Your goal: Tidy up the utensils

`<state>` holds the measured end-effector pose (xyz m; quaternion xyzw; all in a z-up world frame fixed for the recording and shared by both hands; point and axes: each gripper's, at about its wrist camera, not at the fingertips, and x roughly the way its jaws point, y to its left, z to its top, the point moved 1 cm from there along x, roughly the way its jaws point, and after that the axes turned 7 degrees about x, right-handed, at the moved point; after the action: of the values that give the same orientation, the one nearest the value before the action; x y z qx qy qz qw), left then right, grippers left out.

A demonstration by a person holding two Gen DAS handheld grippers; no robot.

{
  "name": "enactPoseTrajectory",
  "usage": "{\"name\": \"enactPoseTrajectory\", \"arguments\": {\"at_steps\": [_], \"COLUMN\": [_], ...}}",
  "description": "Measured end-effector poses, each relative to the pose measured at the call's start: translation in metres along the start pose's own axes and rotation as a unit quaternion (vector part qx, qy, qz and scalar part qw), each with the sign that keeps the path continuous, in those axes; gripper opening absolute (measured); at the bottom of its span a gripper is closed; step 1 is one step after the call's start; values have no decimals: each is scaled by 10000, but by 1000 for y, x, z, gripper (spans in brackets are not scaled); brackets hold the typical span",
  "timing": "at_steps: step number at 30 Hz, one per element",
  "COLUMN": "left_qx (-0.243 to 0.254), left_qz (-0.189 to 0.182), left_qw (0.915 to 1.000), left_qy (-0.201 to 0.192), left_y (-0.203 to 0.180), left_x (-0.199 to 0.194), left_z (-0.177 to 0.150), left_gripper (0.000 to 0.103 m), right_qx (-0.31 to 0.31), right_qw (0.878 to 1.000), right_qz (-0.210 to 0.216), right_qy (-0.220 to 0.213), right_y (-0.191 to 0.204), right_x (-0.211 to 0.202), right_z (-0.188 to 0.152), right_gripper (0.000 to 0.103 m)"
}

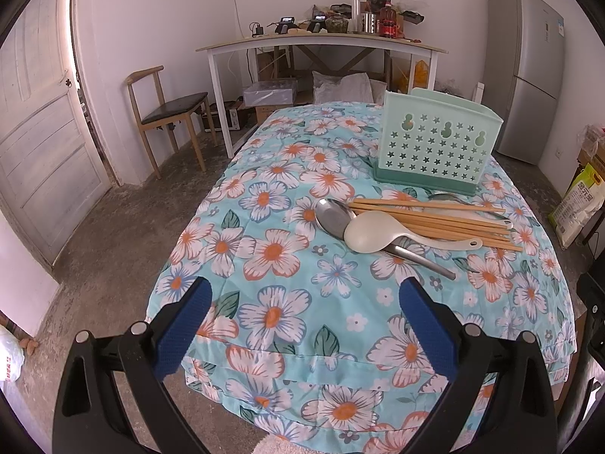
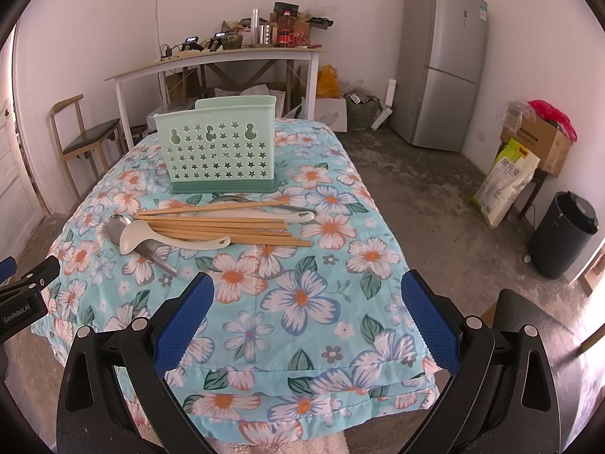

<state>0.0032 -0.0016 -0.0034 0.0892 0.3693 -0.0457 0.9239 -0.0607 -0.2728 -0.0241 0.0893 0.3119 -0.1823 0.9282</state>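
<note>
Utensils lay in one heap on the floral turquoise tablecloth [image 1: 287, 314], just in front of the upright mint-green plastic utensil holder with star-shaped holes [image 1: 435, 147]. The heap held a bundle of light wooden chopsticks [image 1: 435, 217], a cream plastic rice paddle [image 1: 372, 234] resting across a polished steel spoon [image 1: 334, 215], and a second cream handle [image 2: 302, 215] on the far side of the chopsticks.

The left gripper [image 1: 304, 327] hovered over the near edge of the cloth with its blue-padded fingers [image 1: 185, 325] spread wide and nothing between them. The right gripper [image 2: 308, 321] hung the same way, jaws apart and empty, well short of the heap.

Only the left wrist view took in the pale panelled door [image 1: 41, 143] at the far left. The right wrist view alone showed the left gripper's black body at its left edge, a dark round bin [image 2: 563, 234], a green-and-white sack [image 2: 504, 181], and a cardboard box [image 2: 540, 140] along the right wall.

Both views caught the wooden chair with a dark seat [image 1: 170, 113], the cluttered white side table [image 1: 321, 43] against the far wall, the tall grey refrigerator [image 1: 525, 72] to the right, and a rough grey concrete floor [image 2: 427, 189].
</note>
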Motion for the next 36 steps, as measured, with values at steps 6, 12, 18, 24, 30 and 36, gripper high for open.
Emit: {"name": "enactPoseTrajectory", "arguments": {"at_steps": [6,12,18,24,30,36], "left_qx": [-3,0,-2,2,3,-18], "left_qz": [1,0,-2,-7,-4,10], "left_qw": [10000,10000,10000,10000,10000,10000], "left_qy": [-1,1,1,1,4,48], "left_y": [0,0,0,0,0,1], "left_x": [0,0,0,0,0,4], "left_z": [0,0,0,-1,0,0], "left_gripper": [97,97,97,97,97,97], "right_qx": [-2,-5,1,-3,4,-18], "right_qw": [10000,10000,10000,10000,10000,10000], "right_qz": [3,0,6,13,37,70], "right_qy": [-2,-2,6,8,7,47], "right_y": [-1,1,1,2,8,8], "right_x": [2,0,0,1,2,6], "right_z": [-2,0,0,1,-2,-1], "right_gripper": [95,95,95,95,95,95]}}
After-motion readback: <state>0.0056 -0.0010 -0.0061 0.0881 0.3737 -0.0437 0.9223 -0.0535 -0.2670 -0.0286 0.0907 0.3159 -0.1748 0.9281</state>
